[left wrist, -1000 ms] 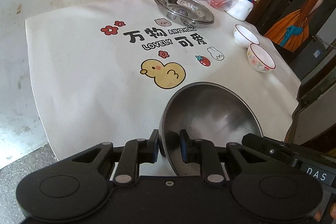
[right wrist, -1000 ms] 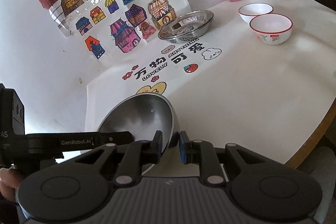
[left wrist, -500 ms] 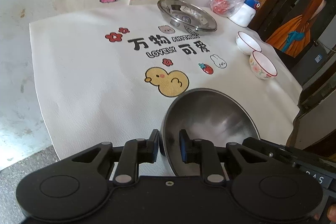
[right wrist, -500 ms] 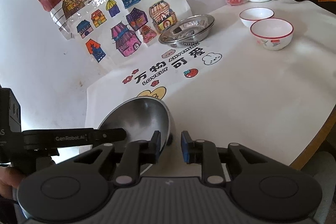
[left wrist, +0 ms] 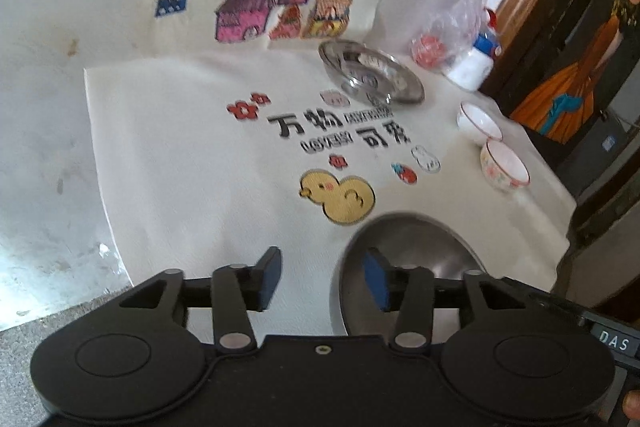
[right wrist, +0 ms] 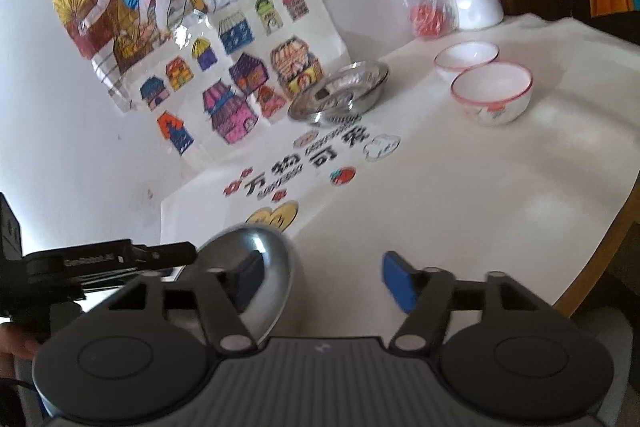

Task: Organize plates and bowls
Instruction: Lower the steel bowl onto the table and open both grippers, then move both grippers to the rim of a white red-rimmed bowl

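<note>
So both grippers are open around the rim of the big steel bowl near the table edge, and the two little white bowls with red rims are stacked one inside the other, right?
Not stacked. The right wrist view shows the two white bowls side by side on the white cloth, each on its own. The rest holds: the left gripper and right gripper, jaws just opened, straddle the big steel bowl rim.

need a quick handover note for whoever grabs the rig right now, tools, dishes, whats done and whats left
Left tool: open, jaws have just been opening, the large steel bowl's rim between them, pads clear of it.
Right tool: open, jaws have also just been opening, the bowl's other rim between them, nothing gripped.
Dishes: the bowl rests on the white cloth near the duck print. The steel plate is at the far side; two small white bowls, and, stand side by side to its right.
Done: large bowl let go on the cloth.
Left: nothing is stacked or grouped yet.
</note>
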`<state>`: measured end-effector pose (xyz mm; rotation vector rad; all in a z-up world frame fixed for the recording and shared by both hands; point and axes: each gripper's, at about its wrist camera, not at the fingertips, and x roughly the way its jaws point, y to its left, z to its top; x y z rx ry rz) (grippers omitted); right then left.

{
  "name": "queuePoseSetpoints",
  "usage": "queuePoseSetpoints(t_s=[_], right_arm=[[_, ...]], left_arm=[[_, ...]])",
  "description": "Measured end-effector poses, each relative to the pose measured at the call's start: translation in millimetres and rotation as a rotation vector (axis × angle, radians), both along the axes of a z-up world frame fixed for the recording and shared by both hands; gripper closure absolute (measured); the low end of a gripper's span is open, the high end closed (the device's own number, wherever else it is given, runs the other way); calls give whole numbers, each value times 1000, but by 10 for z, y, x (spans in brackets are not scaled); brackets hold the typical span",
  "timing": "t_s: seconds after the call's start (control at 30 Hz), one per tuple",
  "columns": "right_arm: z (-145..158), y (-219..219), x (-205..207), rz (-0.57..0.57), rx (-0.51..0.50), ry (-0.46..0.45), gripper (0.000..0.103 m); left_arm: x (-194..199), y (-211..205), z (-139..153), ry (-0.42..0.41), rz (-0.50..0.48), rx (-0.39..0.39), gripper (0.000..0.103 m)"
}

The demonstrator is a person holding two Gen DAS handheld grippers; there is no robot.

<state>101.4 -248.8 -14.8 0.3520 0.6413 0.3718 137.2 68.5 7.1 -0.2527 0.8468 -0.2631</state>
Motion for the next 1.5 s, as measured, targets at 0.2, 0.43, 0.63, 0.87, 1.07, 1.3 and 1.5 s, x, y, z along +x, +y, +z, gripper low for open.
queuePoseSetpoints(t_s=[0.2, 0.43, 0.63, 0.87, 1.07, 1.3, 1.5], right_arm=[[101, -250, 118, -68, -69, -65, 6], [94, -559, 316, -170, -240, -93, 0], [95, -856, 552, -218, -335, -109, 0], [87, -1057, 784, -237, -381, -130, 0], [34, -1283, 978, -281, -333, -145, 0], [-26, -1402, 1255, -279, -299, -138, 1], [-111, -1387, 1445, -260, -286, -124, 9]], left_arm=[[87, -208, 213, -96, -7, 58, 20], [376, -742, 393, -136, -83, 115, 3], [647, -1314, 445, -153, -148, 165, 1], [1008, -1868, 426, -155, -218, 194, 1], [1332, -2172, 320, -112, -256, 231, 1], [1617, -2338, 144, -45, -273, 233, 1], [1812, -2443, 6, -9, -276, 238, 1]])
